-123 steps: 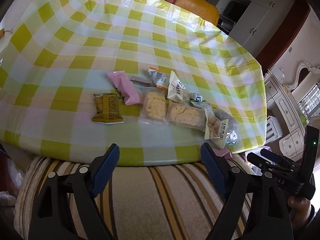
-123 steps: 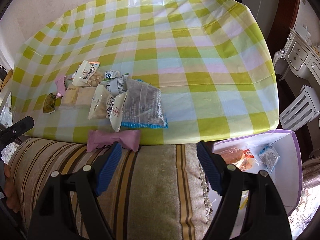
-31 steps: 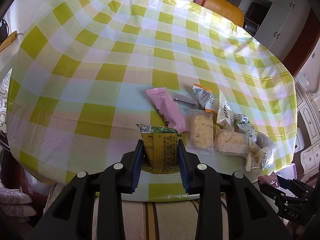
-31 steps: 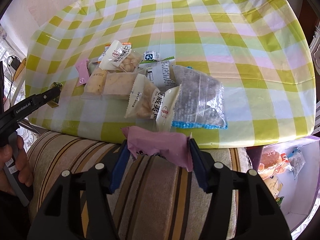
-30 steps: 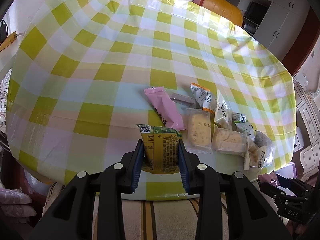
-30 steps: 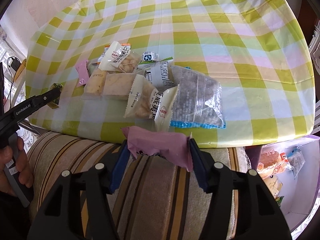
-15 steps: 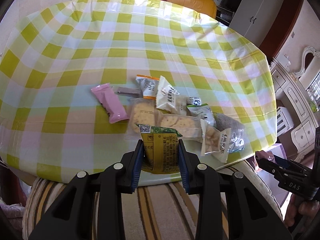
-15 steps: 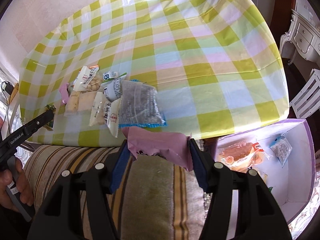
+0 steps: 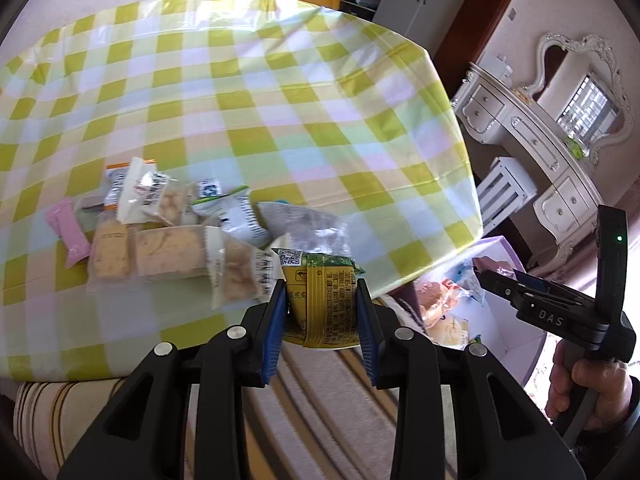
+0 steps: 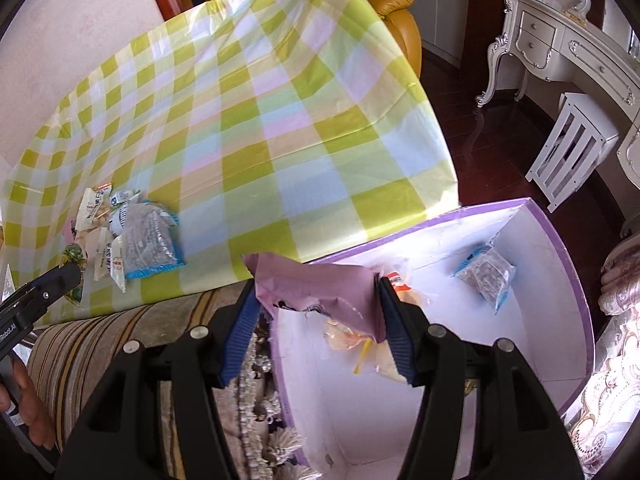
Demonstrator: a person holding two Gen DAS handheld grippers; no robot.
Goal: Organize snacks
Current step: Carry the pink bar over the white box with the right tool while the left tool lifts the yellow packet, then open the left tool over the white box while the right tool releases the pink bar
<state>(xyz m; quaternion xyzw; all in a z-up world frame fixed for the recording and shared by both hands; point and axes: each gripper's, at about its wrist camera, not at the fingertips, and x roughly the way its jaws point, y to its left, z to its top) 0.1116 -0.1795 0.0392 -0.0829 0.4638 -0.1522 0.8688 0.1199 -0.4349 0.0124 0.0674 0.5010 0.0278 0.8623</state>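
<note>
- Two snacks are in hand: the left gripper (image 9: 322,312) pinches a yellow packet (image 9: 322,300) across its width, and the right gripper (image 10: 316,320) clamps a pink packet (image 10: 320,292) by its two ends, over the near edge of the box (image 10: 560,248).
- Both look light and soft; the pink film buckles and folds between the pads, so I judge it crushable, and a hold on the sealed ends seems safer than on the middle.
- The yellow packet holds its shape better, bowing only a little; its glossy film may slip, so a pinch across the flat faces seems right.
- Several more packets lie in a pile (image 9: 180,236) on the checked cloth (image 9: 280,100), near its front edge: clear wraps with pale biscuits, a grey bag (image 10: 146,240) with blue trim, a second pink bar (image 9: 68,232). The clear wraps hold brittle goods, by my guess.
- The box, white inside with a purple rim, sits beside the table and holds a few snacks already, among them another grey bag (image 10: 484,276).
- Writing: a QR code on the yellow packet's top and small print below, too fine to read; "DAS" on the right gripper's body in the left view; part of "Robot.AI" on the left gripper in the right view.
</note>
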